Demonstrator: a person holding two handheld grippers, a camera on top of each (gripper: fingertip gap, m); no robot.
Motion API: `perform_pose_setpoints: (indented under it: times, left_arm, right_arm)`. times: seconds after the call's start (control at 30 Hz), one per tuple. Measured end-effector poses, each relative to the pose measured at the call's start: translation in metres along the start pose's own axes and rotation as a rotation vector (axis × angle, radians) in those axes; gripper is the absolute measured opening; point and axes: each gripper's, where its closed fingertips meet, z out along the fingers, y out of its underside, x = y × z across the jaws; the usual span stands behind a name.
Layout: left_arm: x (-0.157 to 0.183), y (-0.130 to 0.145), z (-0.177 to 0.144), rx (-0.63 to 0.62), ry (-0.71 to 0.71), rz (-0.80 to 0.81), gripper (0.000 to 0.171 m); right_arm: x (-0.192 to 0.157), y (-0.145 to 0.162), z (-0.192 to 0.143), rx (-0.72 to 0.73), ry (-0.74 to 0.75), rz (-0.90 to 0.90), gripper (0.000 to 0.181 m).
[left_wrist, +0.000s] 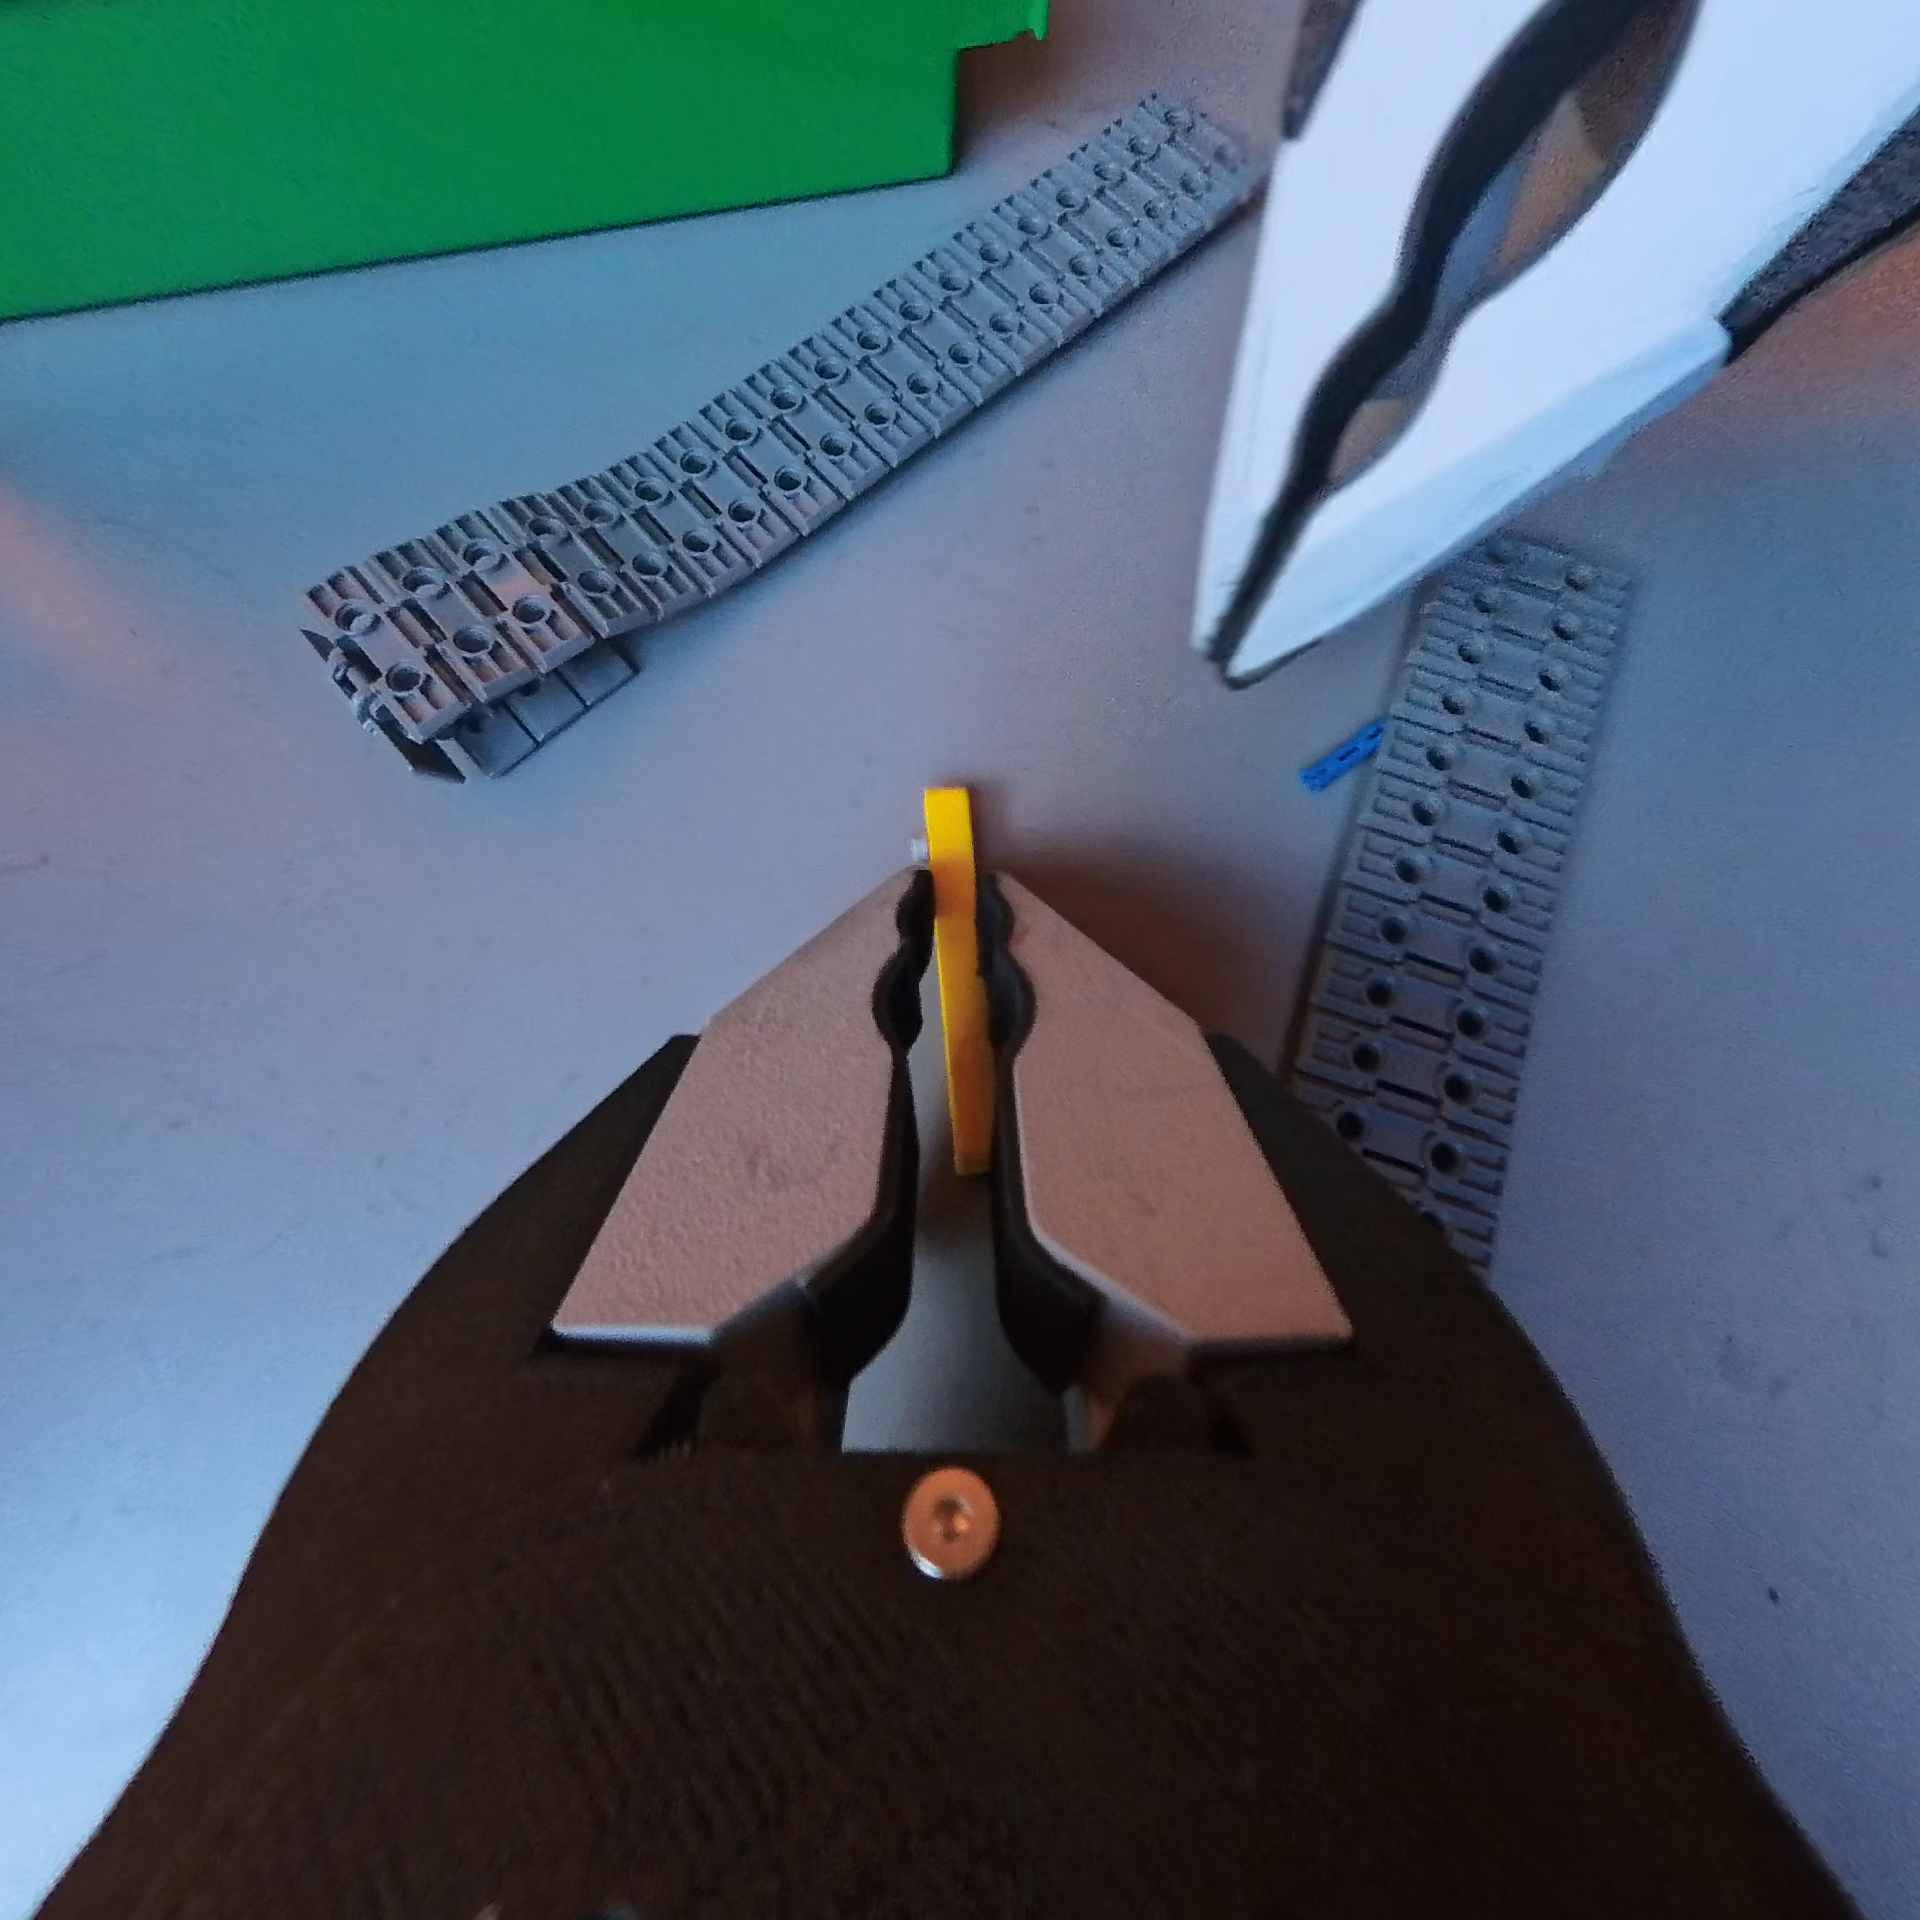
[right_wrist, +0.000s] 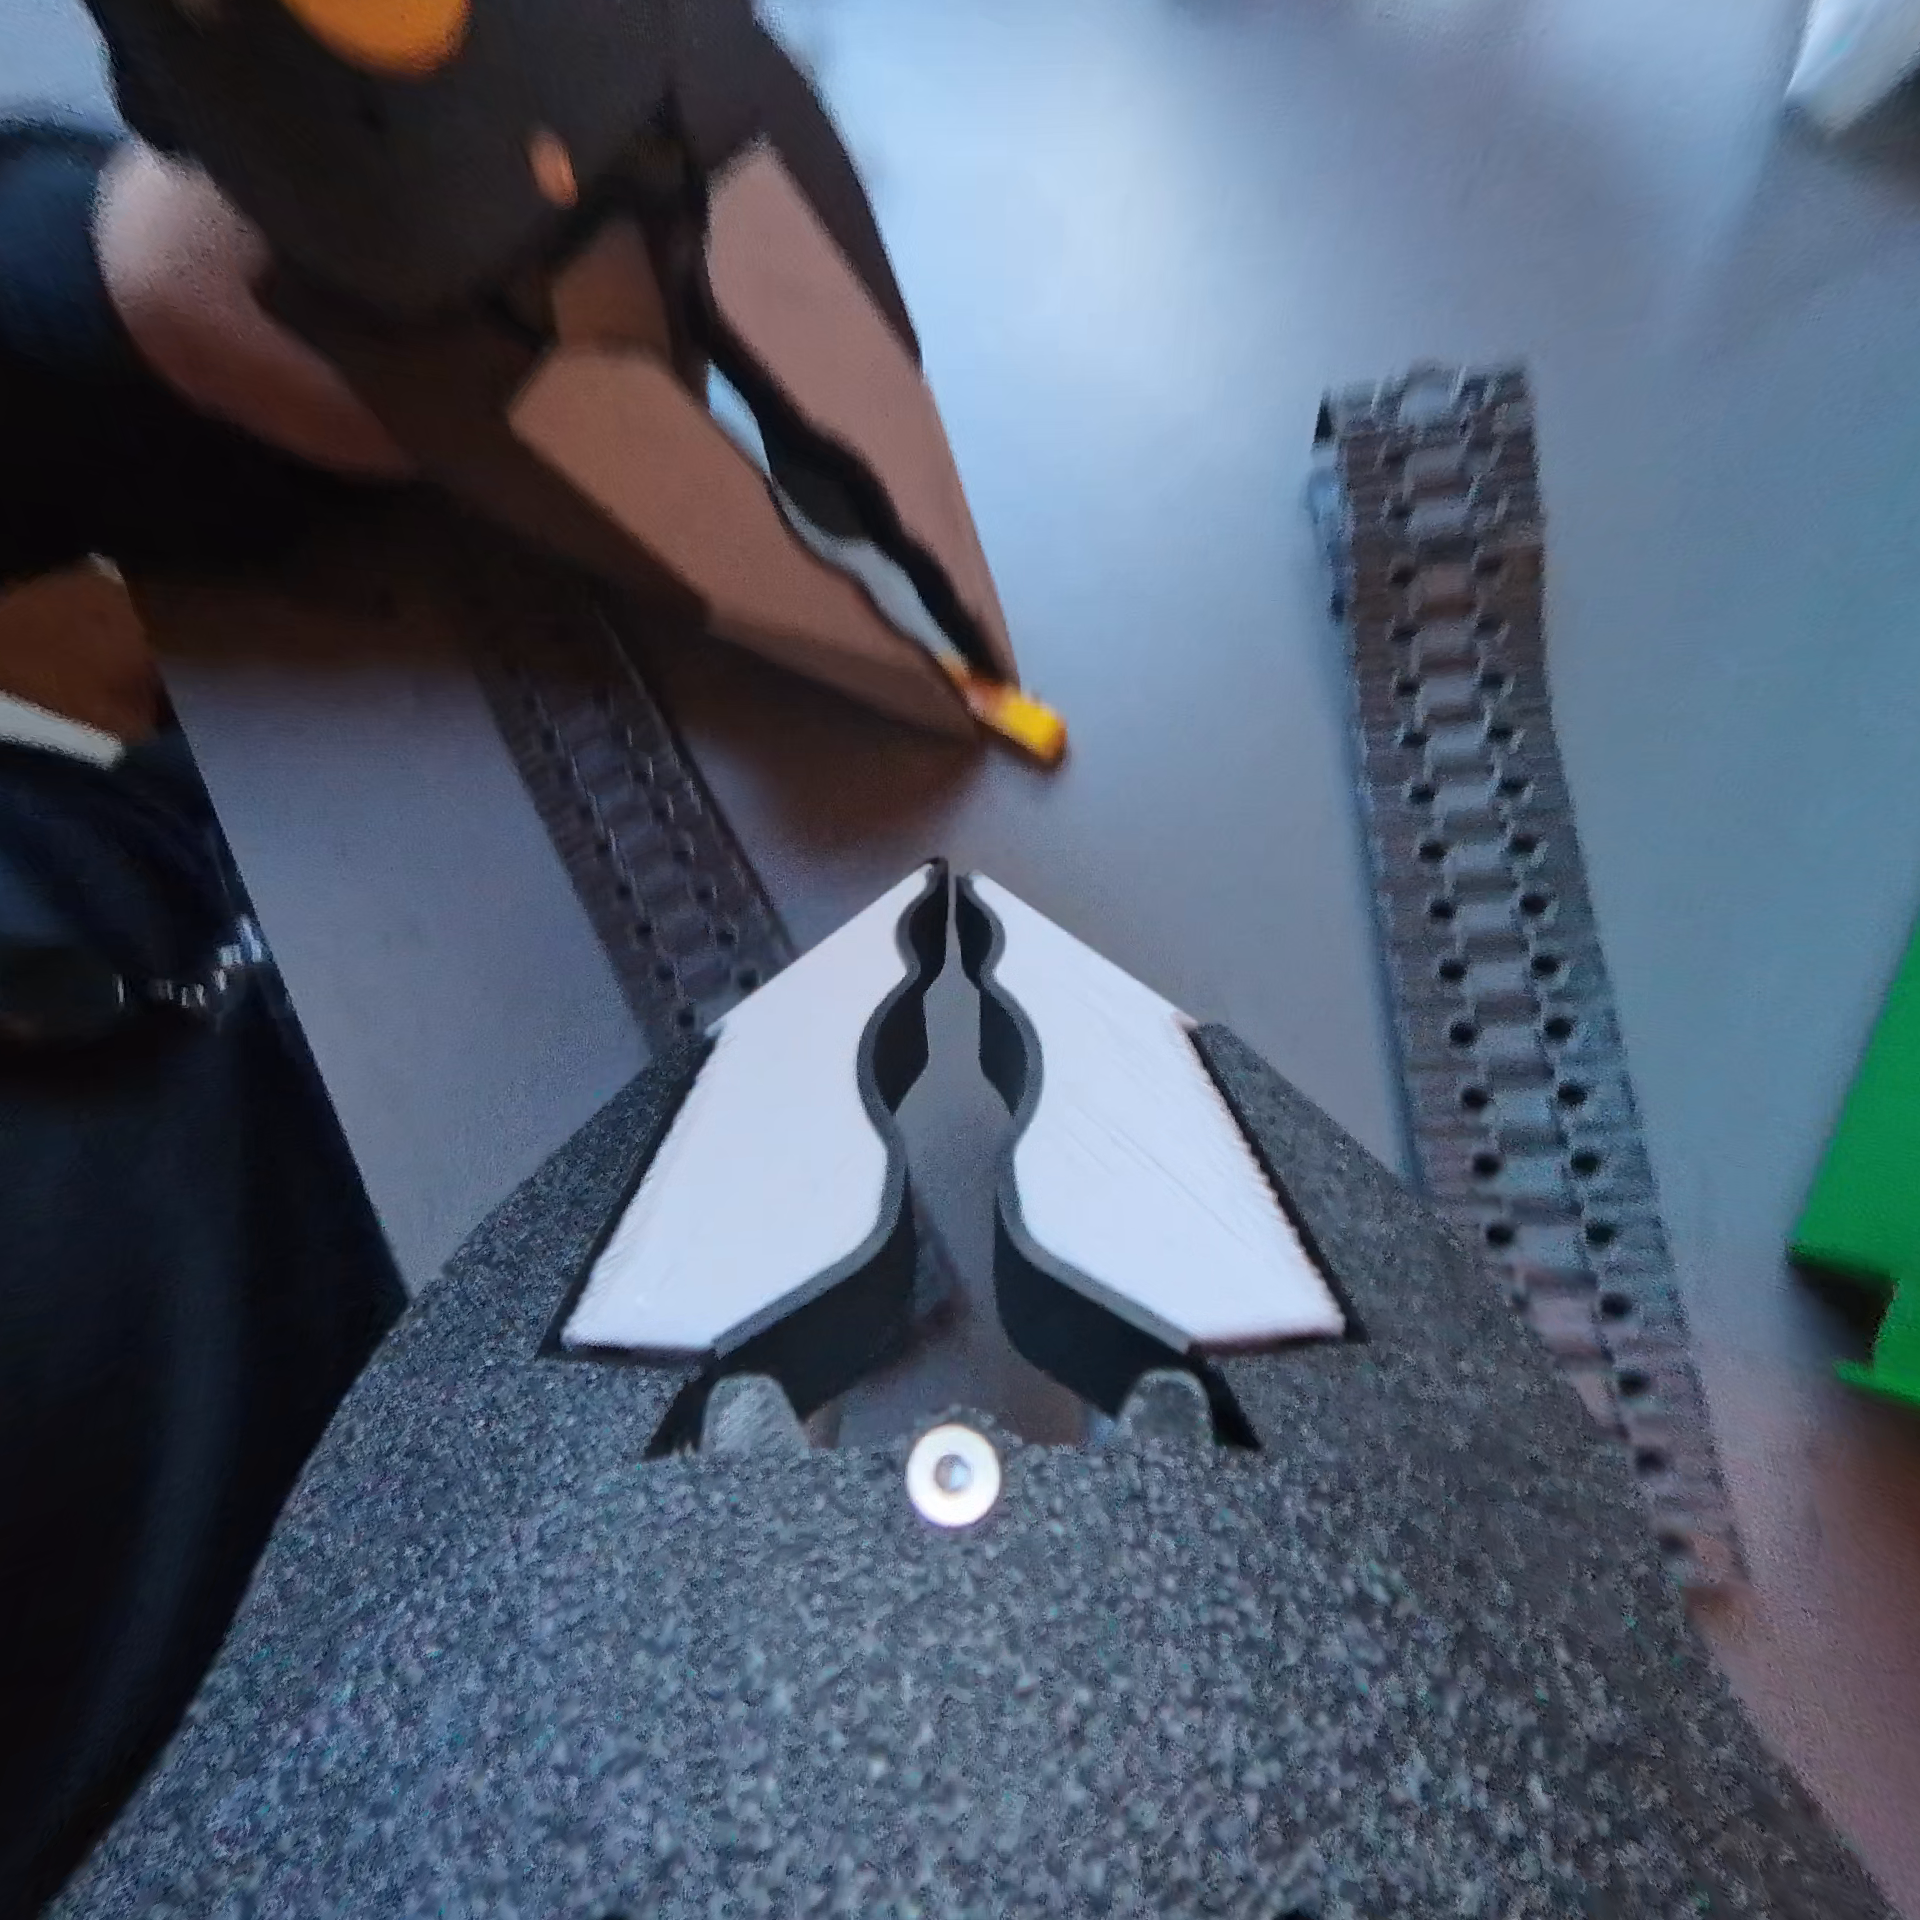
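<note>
— Between the tan fingers of the left gripper (left_wrist: 951, 883), what is that, in the left wrist view?

— A flat yellow plastic piece (left_wrist: 961, 1039), stood on edge. The jaws are drawn in tight on its two faces, and its top end pokes out past the tips. It hangs above the smooth grey tabletop (left_wrist: 312, 1039), touching nothing else that I can see.

— And round about it?

— A long strip of linked grey plastic track (left_wrist: 790, 447) lies ahead to the left, one end folded under itself. A second grey track strip (left_wrist: 1455, 914) lies just to the right, with a tiny blue plastic part (left_wrist: 1340, 750) beside it. A bright green box (left_wrist: 468, 135) fills the far left corner. The white-fingered right gripper (left_wrist: 1231, 644) hangs ahead on the right, tips together, above the table.

— Does the right wrist view agree?

— Yes, though it is blurred. The right gripper (right_wrist: 948, 883) shows only a hairline slit between its tips and has nothing in it. Further off, the left gripper (right_wrist: 987, 696) is clamped on the yellow piece (right_wrist: 1029, 722), well apart from the white tips. One track strip (right_wrist: 1475, 831) runs along the right, the other (right_wrist: 634, 821) passes under the left gripper, and the green box (right_wrist: 1860, 1195) sits at the right edge.
</note>
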Motion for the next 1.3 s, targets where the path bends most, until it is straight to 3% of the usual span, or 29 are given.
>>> perform_pose_setpoints:
  times: [0.13, 0.23, 0.37, 0.6, 0.8, 0.97, 1.17, 1.3]
  left_arm:
    - [0.0, 0.0, 0.0, 0.0, -0.004, 0.007, 0.007]
    - [0.0, 0.0, 0.0, 0.001, -0.012, 0.017, 0.007]
    - [0.001, 0.0, -0.001, 0.0, -0.025, 0.036, 0.007]
    - [0.003, 0.0, -0.001, 0.001, -0.029, 0.059, 0.007]
    - [0.005, 0.0, -0.001, 0.002, -0.01, 0.062, 0.007]
    - [0.009, -0.001, 0.001, 0.003, 0.007, 0.076, 0.007]
    - [0.033, -0.006, 0.007, 0.0, 0.138, 0.131, 0.007]
    - [0.037, -0.01, 0.011, -0.001, 0.145, 0.137, 0.007]
  right_arm:
    - [-0.008, 0.034, -0.006, -0.177, 0.017, -0.029, 0.007]
    - [-0.015, 0.046, -0.011, -0.214, 0.046, -0.075, 0.009]
    - [-0.014, 0.051, -0.019, -0.199, 0.101, -0.071, 0.007]
    - [-0.012, 0.049, -0.026, -0.135, 0.097, 0.087, 0.011]
    - [-0.014, 0.061, -0.022, -0.166, 0.099, -0.053, 0.009]
    - [-0.013, 0.057, -0.018, -0.137, 0.057, -0.06, 0.005]
    - [-0.013, 0.054, -0.016, -0.143, 0.074, -0.227, 0.006]
    - [-0.015, 0.05, -0.011, -0.117, 0.051, -0.235, 0.005]
